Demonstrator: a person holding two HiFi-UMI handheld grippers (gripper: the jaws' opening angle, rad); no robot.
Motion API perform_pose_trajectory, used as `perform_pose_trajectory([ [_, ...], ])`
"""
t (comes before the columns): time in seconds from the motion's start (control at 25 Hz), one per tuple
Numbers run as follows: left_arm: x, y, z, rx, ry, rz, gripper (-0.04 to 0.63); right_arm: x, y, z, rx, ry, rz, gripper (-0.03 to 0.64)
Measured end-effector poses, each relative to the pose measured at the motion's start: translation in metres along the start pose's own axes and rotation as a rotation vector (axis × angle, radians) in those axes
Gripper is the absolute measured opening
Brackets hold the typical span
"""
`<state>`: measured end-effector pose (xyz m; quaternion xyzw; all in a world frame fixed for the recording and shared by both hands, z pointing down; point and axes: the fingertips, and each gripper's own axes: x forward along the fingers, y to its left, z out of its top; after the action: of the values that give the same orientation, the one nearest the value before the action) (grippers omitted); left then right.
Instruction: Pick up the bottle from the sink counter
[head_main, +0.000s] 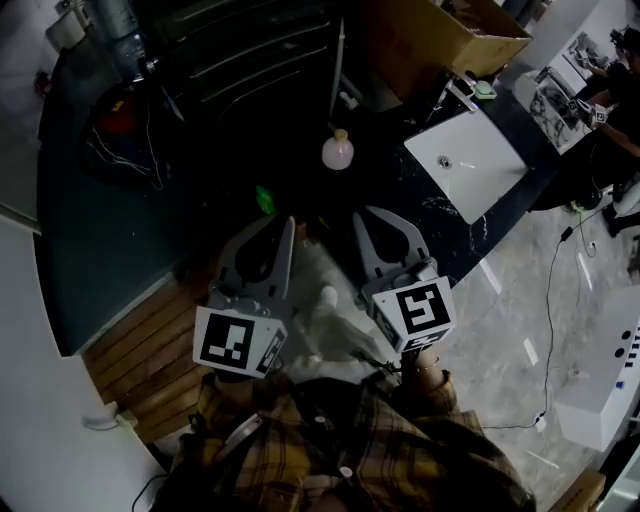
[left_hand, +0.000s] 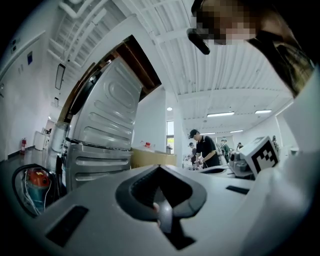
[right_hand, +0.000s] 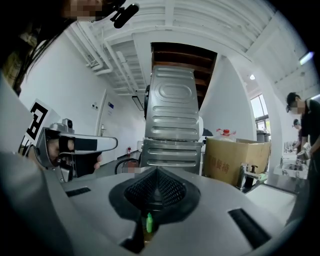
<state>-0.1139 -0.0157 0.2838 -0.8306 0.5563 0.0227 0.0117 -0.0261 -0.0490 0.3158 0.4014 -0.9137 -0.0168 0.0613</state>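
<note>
Foreground: the person's plaid shirt (head_main: 350, 450), with the left gripper (head_main: 288, 224) and right gripper (head_main: 360, 214) held side by side ahead of it. Each has its jaws brought fully together and carries nothing. The bottle (head_main: 338, 150), pale pink with a round body and a small cap, stands upright on the dark counter (head_main: 400, 205), beyond both sets of tips and apart from them. A small green item (head_main: 265, 198) lies nearer, just ahead of the left gripper. The white sink (head_main: 465, 165) is set in the counter to the right, and a cardboard box (head_main: 440, 40) stands behind. Likely hazards: if either gripper arrives with its jaws together, the tips would shove or topple the bottle. The rounded body may also slide out of a grip placed off-centre, and a low approach from the left could clip the green item.
</note>
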Motion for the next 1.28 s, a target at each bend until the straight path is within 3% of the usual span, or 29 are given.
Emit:
perform_pose_trajectory([
  [0.44, 0.116, 0.016, 0.01, 0.017, 0.003, -0.025, 0.02, 0.064, -0.089, 0.015, 0.012, -0.017, 0.002, 0.015],
  [0.76, 0.16, 0.024, -0.003, 0.023, 0.042, -0.049, 0.02, 0.093, -0.11, 0.012, 0.007, -0.01, 0.016, 0.015],
  [1.28, 0.211, 0.035, -0.022, 0.009, 0.078, -0.175, 0.02, 0.12, -0.138, -0.001, 0.063, 0.041, -0.074, 0.015],
])
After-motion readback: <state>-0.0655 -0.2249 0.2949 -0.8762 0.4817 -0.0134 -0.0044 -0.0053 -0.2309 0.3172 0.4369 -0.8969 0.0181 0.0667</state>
